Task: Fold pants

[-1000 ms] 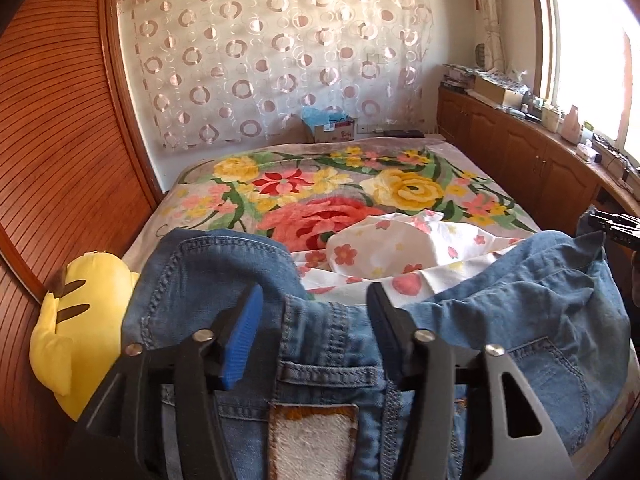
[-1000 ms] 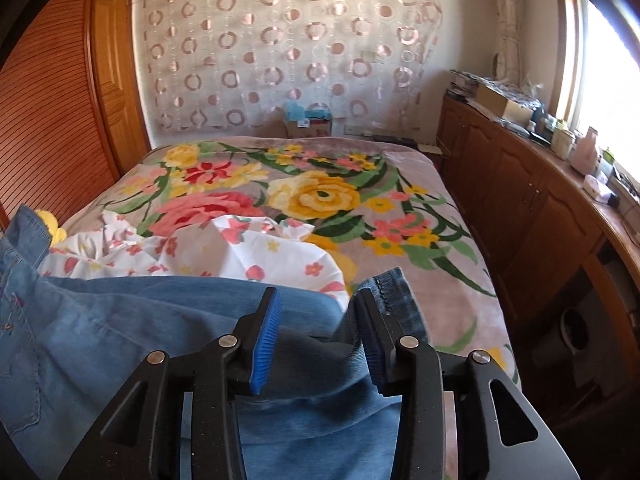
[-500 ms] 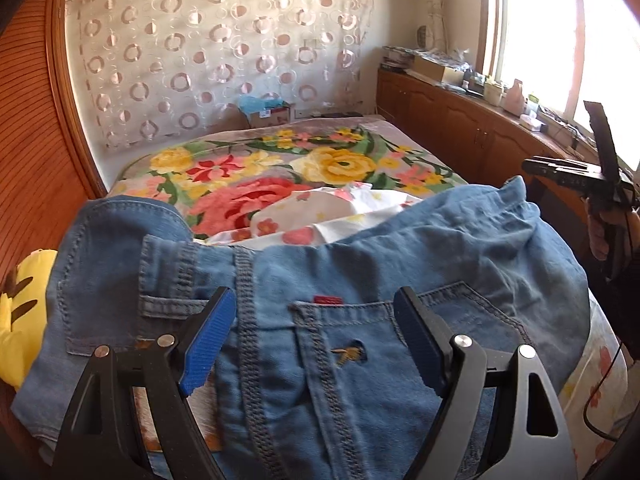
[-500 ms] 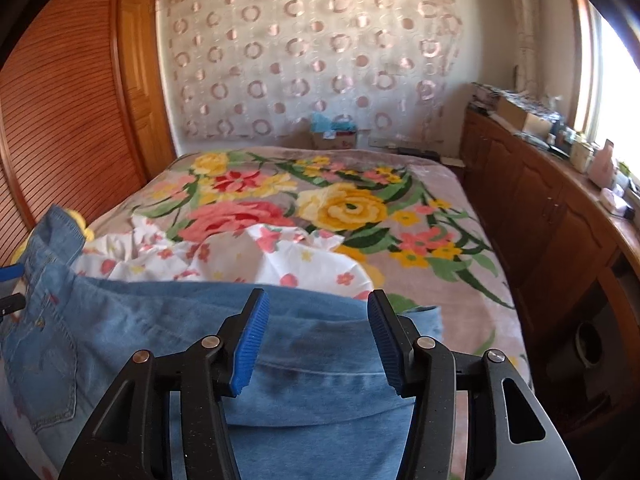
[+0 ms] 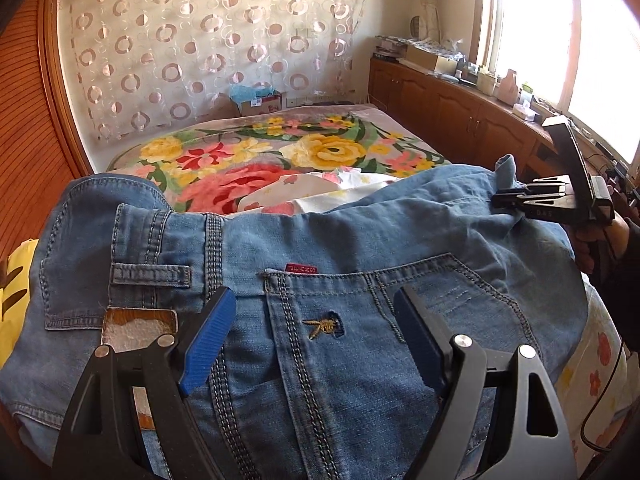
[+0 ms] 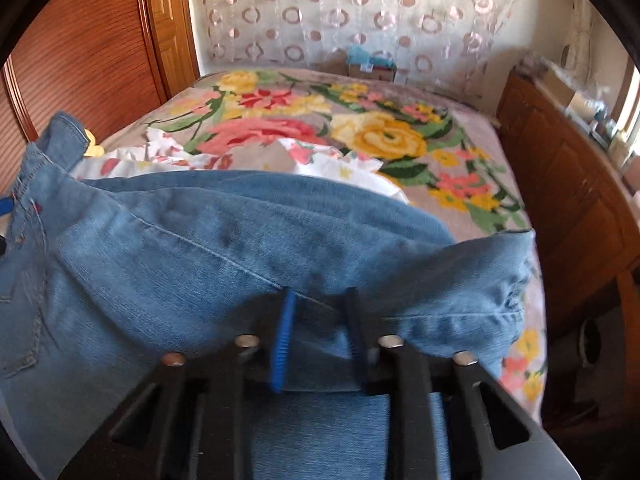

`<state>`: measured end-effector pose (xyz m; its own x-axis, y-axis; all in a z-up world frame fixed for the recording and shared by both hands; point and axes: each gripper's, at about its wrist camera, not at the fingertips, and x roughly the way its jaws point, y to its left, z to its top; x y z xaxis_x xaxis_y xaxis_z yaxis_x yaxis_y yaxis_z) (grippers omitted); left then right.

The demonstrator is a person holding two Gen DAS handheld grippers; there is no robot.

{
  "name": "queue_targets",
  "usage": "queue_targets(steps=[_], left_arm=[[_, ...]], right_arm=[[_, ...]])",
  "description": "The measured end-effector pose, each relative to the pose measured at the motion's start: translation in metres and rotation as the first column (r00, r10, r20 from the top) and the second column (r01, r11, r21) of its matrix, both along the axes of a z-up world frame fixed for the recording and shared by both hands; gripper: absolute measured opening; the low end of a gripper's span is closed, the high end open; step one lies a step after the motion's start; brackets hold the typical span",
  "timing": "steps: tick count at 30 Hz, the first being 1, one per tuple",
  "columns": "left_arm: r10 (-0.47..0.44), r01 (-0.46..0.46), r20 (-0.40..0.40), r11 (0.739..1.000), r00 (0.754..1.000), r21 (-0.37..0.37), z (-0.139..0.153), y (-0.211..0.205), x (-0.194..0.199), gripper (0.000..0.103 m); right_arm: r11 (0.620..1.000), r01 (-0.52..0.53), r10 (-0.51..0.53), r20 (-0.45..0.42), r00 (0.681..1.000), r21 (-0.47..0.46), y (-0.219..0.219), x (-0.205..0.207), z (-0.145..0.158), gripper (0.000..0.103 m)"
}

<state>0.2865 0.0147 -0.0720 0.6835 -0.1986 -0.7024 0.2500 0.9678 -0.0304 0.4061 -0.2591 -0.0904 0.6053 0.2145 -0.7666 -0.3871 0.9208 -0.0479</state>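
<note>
Left gripper [image 5: 316, 328] jaws wide apart over jeans [image 5: 360, 280] rear pocket on floral bed [image 5: 256, 148], right gripper [image 6: 318, 320] at 3 o'clock, seemingly pinching denim fold, view blurred.

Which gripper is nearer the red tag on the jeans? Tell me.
Left. The left gripper hangs open just below the red tag; the right gripper grips the jeans at the far leg end.

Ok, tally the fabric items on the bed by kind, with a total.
Blue jeans: 1
White floral cloth: 1
Flowered blanket: 1
Yellow plush toy: 1
Total: 4
</note>
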Motion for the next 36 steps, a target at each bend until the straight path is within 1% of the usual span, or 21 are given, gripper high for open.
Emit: queue_targets(steps=[2,3,8,12,13,16,19,20,22,25,26,31,33,36], left_arm=[[0.004,-0.004,0.000,1.000,1.000,-0.002,0.000,0.001,-0.003,0.082],[0.006,-0.006,0.000,1.000,1.000,-0.002,0.000,0.002,-0.004,0.082],[0.025,-0.025,0.011,1.000,1.000,-0.002,0.004,0.011,-0.012,0.082],[0.043,-0.043,0.023,0.999,0.999,-0.005,0.008,0.017,-0.019,0.082],[0.048,-0.048,0.026,0.999,0.999,-0.005,0.009,0.020,-0.021,0.082],[0.067,-0.066,0.033,0.998,0.997,-0.009,0.011,0.027,-0.028,0.082],[0.084,-0.084,0.033,0.996,0.996,-0.011,0.010,0.034,-0.039,0.082],[0.087,-0.087,0.033,0.996,0.996,-0.010,0.009,0.038,-0.042,0.082],[0.098,-0.098,0.034,0.995,0.995,-0.009,0.010,0.042,-0.050,0.082],[0.109,-0.108,0.040,0.994,0.993,-0.014,0.014,0.045,-0.057,0.082],[0.110,-0.110,0.045,0.994,0.993,-0.014,0.016,0.045,-0.061,0.082],[0.108,-0.108,0.079,0.994,0.991,-0.014,0.030,0.043,-0.077,0.082],[0.100,-0.098,0.092,0.995,0.991,-0.023,0.036,0.042,-0.087,0.082],[0.089,-0.088,0.114,0.996,0.989,-0.017,0.043,0.038,-0.101,0.082]], right_arm=[[1.000,-0.010,0.010,0.004,1.000,-0.008,0.003,0.000,0.005,0.002],[1.000,-0.010,0.010,0.022,1.000,-0.010,0.003,-0.003,0.008,0.001],[1.000,0.027,-0.027,0.162,0.986,0.002,0.014,-0.011,0.042,0.001],[0.998,0.048,-0.039,0.230,0.972,-0.035,0.028,-0.003,0.054,0.001],[0.997,0.057,-0.043,0.238,0.970,-0.051,0.032,0.002,0.053,0.001],[0.992,0.093,-0.070,0.239,0.969,-0.087,0.043,0.013,0.033,0.001],[0.989,0.111,-0.091,0.184,0.979,-0.102,0.060,0.023,0.014,0.001],[0.988,0.116,-0.096,0.180,0.979,-0.101,0.064,0.022,0.012,0.002],[0.992,0.115,-0.103,0.167,0.980,-0.061,0.065,0.012,0.011,0.008],[0.994,0.105,-0.103,0.168,0.980,-0.005,0.065,-0.004,0.022,0.027],[0.995,0.098,-0.098,0.173,0.980,0.009,0.063,-0.011,0.026,0.029],[0.996,0.065,-0.074,0.190,0.979,0.056,0.064,-0.056,0.034,0.029],[0.995,0.046,-0.061,0.191,0.980,0.086,0.059,-0.080,0.036,0.029],[0.993,0.022,-0.045,0.203,0.978,0.113,0.059,-0.115,0.040,0.029]])
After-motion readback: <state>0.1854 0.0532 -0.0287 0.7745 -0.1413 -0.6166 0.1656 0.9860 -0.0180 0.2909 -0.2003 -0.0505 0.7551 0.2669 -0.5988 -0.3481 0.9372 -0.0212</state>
